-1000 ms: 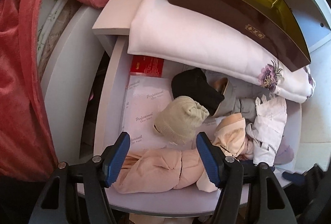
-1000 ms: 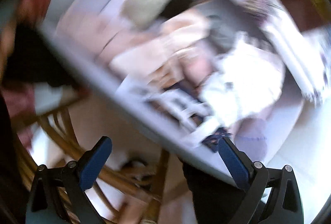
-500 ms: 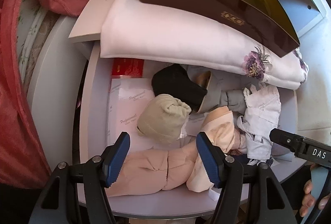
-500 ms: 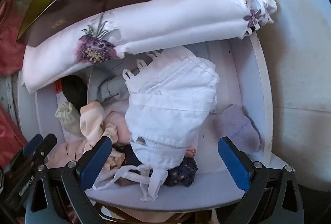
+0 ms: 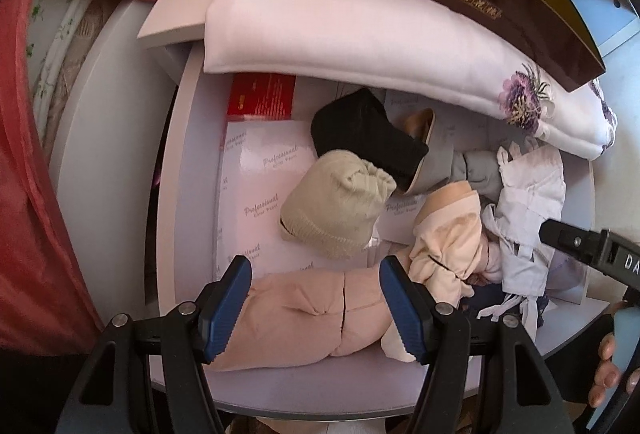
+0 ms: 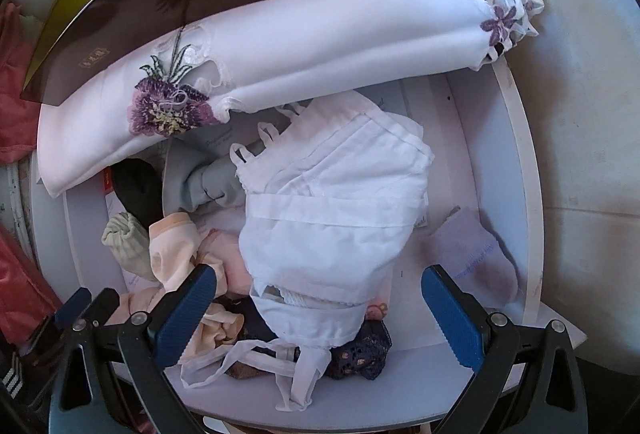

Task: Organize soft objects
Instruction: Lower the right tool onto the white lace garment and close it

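A peach garment roll point(image 5: 304, 318) is lying lengthwise along the drawer's near edge. Behind it a cream knitted bundle point(image 5: 336, 201) is leaning against a black sock point(image 5: 364, 133). A rumpled white garment point(image 6: 332, 213) is sprawling over the middle, straps trailing, beside a flat lavender sock point(image 6: 476, 254). Something dark and lacy point(image 6: 360, 354), possibly underwear, is peeking out beneath.

Legible text in your two views

You can read "Professional" repeated in grey script across the white paper pack point(image 5: 260, 189) in the drawer; the white letters "DA" on the right gripper point(image 5: 628, 262); small gold characters on the brown box point(image 5: 478, 3) and print on the red packet point(image 5: 262, 95), both illegible.
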Available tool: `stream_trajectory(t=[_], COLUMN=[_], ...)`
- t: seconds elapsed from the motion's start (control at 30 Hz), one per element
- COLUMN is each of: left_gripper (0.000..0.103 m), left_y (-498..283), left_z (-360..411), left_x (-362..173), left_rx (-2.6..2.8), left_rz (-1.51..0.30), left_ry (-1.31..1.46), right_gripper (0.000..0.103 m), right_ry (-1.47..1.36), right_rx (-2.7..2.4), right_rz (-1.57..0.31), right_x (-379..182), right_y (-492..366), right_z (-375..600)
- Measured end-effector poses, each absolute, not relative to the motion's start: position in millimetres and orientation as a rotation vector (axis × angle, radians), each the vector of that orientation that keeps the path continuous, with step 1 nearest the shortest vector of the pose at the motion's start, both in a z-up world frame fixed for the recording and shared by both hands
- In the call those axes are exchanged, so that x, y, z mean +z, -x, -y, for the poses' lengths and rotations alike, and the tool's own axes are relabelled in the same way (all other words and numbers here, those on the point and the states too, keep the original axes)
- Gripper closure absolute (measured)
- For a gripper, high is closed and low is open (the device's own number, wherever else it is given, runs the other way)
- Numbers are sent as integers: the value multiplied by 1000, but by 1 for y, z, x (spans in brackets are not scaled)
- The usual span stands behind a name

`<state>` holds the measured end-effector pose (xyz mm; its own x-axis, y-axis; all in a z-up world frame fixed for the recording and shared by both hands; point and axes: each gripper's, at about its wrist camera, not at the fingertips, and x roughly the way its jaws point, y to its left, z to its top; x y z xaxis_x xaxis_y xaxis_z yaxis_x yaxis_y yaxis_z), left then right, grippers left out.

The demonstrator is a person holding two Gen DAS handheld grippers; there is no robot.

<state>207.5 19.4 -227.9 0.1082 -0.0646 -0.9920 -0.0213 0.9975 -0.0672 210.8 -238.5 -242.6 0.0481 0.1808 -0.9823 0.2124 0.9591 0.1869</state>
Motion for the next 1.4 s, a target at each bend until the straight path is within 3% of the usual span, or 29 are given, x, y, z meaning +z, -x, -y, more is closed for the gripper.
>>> stream_trajectory(t=[0.4, 1.0, 1.1, 1.17, 1.4], left_gripper=[35, 35, 35, 35, 35], left_y=[-203, -194, -193, -192, -192], left_z=[-16, -4, -5, -7, -8], left_x=[-243, -260, -262, -263, -264], left_rx=[-53, -73, -67, -65, -72], left_rz=[-1511, -1556, -1560, -1561, -1563], left_ry=[60, 45, 48, 53, 52], right_gripper=[0, 12, 21, 33, 36], right_ry=[-321, -297, -279, -259, -231], right_rx=[-43, -71, -69, -65, -45], right_rz=[-1531, -1527, -1530, -1528, -1538], right_x=[-279, -299, -299, -298, -302], right_y=[-218, -213, -210, -208, -199], right_z=[233, 238, 238, 236, 228])
